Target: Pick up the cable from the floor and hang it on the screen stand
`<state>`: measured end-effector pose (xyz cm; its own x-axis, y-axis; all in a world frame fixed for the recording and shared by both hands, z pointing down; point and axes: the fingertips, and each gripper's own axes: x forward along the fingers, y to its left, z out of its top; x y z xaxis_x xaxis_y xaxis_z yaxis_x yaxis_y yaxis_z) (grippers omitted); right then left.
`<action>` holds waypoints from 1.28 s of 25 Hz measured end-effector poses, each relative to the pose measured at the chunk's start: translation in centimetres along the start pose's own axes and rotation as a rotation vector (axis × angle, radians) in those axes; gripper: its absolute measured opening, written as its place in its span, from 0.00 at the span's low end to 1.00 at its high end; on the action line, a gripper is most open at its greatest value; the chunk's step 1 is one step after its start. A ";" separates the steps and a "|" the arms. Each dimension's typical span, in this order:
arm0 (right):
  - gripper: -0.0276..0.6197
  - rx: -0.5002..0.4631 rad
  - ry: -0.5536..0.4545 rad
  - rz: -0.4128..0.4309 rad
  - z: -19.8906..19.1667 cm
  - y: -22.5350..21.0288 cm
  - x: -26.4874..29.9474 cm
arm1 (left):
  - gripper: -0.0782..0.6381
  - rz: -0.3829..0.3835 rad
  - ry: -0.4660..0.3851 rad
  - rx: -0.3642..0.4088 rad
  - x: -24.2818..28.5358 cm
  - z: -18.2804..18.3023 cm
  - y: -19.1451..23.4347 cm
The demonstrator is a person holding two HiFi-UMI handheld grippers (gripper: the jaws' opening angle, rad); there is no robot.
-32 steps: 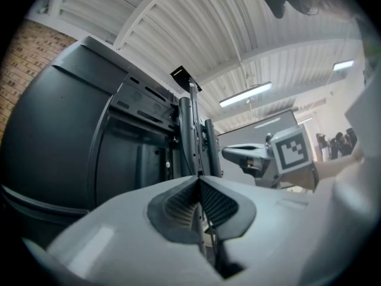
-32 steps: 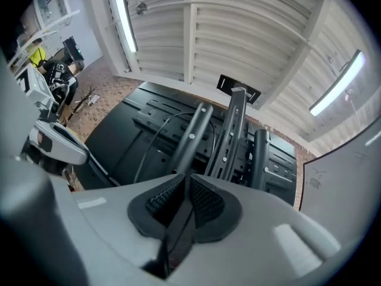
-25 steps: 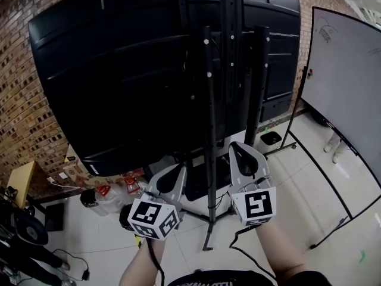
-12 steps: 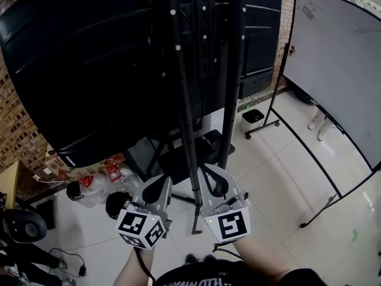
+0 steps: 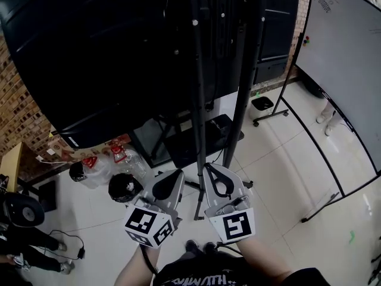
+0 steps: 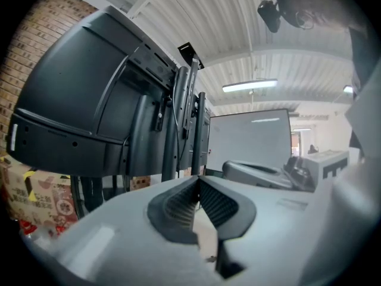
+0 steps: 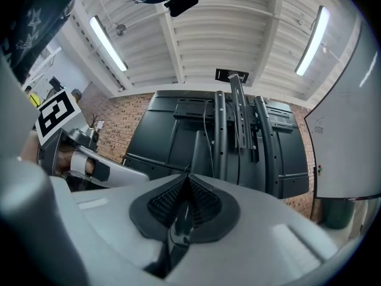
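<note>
cable (image 7: 180, 219) is pinched between the closed jaws of the right gripper (image 7: 186, 177). left gripper (image 6: 198, 180) has its jaws together, nothing in them. both grippers sit side by side, aimed at the stand (image 5: 239, 100). its two black poles rise directly ahead, with the screen (image 5: 101, 52) behind them. obstructions on the floor (image 5: 280, 177) left of the stand base: a round black object (image 5: 125, 187) and clear bottles (image 5: 98, 168). whiteboard (image 5: 345, 58) stands to the right, well apart.

No readable text, labels or numbers
</note>
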<state>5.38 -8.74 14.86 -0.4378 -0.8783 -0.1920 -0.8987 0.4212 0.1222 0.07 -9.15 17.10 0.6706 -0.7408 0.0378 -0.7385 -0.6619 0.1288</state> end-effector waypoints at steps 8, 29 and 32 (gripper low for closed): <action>0.05 -0.002 0.035 0.024 -1.1 0.6 0.2 | 0.12 0.017 0.023 0.032 -0.8 -1.0 -0.1; 0.05 -0.002 0.072 0.076 -1.3 0.6 1.2 | 0.12 0.058 -0.031 0.018 -1.3 0.0 0.9; 0.05 -0.014 0.092 0.093 -1.8 0.8 1.5 | 0.12 0.070 -0.029 0.013 -1.2 0.0 1.2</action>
<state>4.08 -10.12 16.38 -0.5148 -0.8526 -0.0895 -0.8533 0.4996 0.1490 -1.64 -9.06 17.23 0.6154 -0.7880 0.0171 -0.7841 -0.6100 0.1143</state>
